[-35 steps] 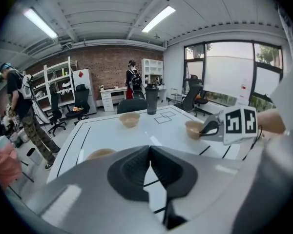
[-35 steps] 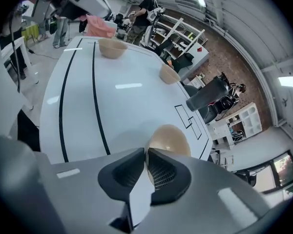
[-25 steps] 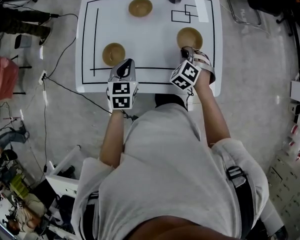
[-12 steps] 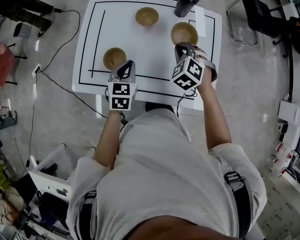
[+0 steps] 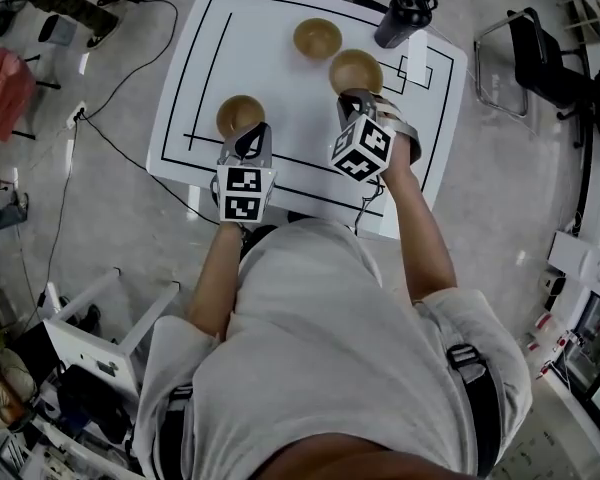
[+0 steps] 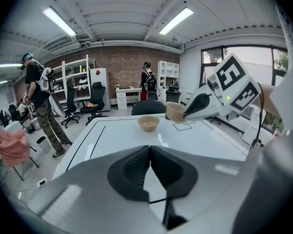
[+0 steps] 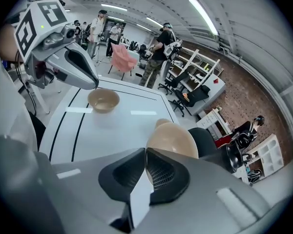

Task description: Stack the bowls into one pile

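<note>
Three tan bowls are in view on the white table (image 5: 280,88). My right gripper (image 5: 358,98) is shut on the rim of one bowl (image 5: 356,71) (image 7: 172,140) and holds it above the table, close to the far bowl (image 5: 317,38) (image 7: 162,123) (image 6: 148,123). The left gripper view also shows that held bowl (image 6: 175,111), at the tip of the right gripper (image 6: 198,106). The third bowl (image 5: 240,115) (image 7: 103,100) rests near the table's front left, just ahead of my left gripper (image 5: 251,140) (image 6: 150,147), which is shut with nothing in it.
A black tumbler (image 5: 400,18) stands at the table's far right corner. Black lines mark a frame and small boxes on the tabletop. Cables (image 5: 110,128) run over the floor to the left. Office chairs and people stand beyond the table.
My right gripper has carried its bowl from the table's right side towards the far bowl. The left gripper has shifted only slightly beside the near bowl.
</note>
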{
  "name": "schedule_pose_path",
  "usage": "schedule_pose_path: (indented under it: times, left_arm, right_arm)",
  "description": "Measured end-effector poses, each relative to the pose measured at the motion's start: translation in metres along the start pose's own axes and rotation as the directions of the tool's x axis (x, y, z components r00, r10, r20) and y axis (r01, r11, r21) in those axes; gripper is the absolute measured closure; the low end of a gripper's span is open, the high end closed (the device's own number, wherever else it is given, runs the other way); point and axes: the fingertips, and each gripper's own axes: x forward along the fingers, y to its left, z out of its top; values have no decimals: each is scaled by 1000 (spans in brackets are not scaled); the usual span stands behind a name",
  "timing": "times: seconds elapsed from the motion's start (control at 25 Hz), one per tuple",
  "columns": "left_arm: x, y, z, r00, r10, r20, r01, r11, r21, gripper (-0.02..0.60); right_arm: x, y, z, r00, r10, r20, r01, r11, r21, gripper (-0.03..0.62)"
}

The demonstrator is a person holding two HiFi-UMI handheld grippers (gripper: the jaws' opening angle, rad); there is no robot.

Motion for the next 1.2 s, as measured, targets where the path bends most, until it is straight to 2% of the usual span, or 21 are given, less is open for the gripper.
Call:
schedule_pose_path:
  times: [0.4, 1.2]
  left_arm:
    - [7, 30, -7, 998, 59, -37, -61, 997, -47, 579]
    - [13, 51, -24, 987, 101, -127, -115, 987, -109, 578]
  right_arm:
    - [34, -4, 23, 999, 49, 10, -48, 996, -71, 579]
    - [79, -25, 39, 996, 88, 0, -87, 987, -132, 576]
